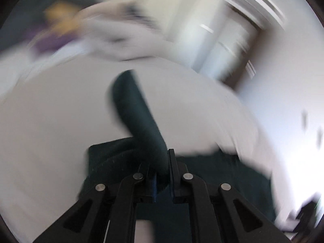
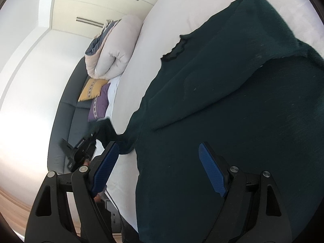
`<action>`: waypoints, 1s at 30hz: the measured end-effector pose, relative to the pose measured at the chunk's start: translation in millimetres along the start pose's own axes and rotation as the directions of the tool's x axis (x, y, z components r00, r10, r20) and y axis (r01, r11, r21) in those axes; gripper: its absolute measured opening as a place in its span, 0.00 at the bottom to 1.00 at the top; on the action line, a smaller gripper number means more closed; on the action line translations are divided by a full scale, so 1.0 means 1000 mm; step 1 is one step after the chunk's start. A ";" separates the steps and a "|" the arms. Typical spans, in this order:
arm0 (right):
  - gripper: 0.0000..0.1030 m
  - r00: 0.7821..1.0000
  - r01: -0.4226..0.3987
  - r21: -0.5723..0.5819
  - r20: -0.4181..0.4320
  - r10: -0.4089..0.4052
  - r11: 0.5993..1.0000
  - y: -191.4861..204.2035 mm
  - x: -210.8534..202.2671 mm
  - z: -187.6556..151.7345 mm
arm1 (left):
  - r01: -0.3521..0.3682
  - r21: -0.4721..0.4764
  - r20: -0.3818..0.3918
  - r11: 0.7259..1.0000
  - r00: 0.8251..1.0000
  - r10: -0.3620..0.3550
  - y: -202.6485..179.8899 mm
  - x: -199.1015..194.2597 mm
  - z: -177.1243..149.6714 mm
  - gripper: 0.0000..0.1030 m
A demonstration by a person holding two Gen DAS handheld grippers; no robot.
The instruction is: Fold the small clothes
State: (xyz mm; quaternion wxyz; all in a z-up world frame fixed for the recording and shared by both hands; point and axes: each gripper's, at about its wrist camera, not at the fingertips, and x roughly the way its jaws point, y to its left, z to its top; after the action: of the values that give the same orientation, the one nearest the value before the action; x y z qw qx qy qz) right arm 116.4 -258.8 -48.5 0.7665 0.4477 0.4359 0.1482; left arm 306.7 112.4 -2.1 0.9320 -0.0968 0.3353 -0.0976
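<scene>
My left gripper (image 1: 160,174) is pinched tight on a sleeve of the dark green garment (image 2: 232,121); right gripper (image 2: 160,170) gapes wide, empty, above it. Bare bed (image 2: 129,81) lies at 10 o'clock.

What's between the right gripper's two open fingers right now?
In the right wrist view, the right gripper frames only the dark green garment on the white bed; nothing else.

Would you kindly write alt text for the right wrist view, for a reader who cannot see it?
The open right gripper hovers over a dark green garment spread on a pale bed. At left, the left gripper pinches a strip of the garment; a folded duvet and yellow and purple cushions lie beyond.
</scene>
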 end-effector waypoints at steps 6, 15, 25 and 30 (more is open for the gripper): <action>0.79 0.999 0.017 0.061 0.038 -0.019 0.998 -0.032 -0.012 0.014 | 0.049 0.361 -0.181 0.931 0.983 0.018 -0.147 0.076 -0.089 0.16; 0.79 0.999 0.052 0.063 -0.002 -0.052 0.997 -0.050 0.010 0.032 | 0.112 0.264 -0.158 0.958 0.985 -0.072 -0.116 0.029 -0.103 0.99; 0.77 0.962 0.252 -0.085 -0.085 -0.259 0.964 0.003 0.110 0.072 | 0.087 -0.081 -0.129 0.993 0.987 -0.097 -0.022 0.017 -0.112 0.67; 0.35 0.889 0.401 -0.234 -0.136 -0.438 0.886 0.021 0.159 0.071 | 0.104 -0.198 -0.118 0.975 0.984 -0.130 0.006 0.018 -0.139 0.56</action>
State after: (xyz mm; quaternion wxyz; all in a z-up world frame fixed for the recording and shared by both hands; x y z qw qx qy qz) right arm 268.3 -188.3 -101.1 0.7776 0.2476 0.5746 0.0622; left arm 231.7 97.3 -120.0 0.8871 -0.1987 0.3971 -0.1259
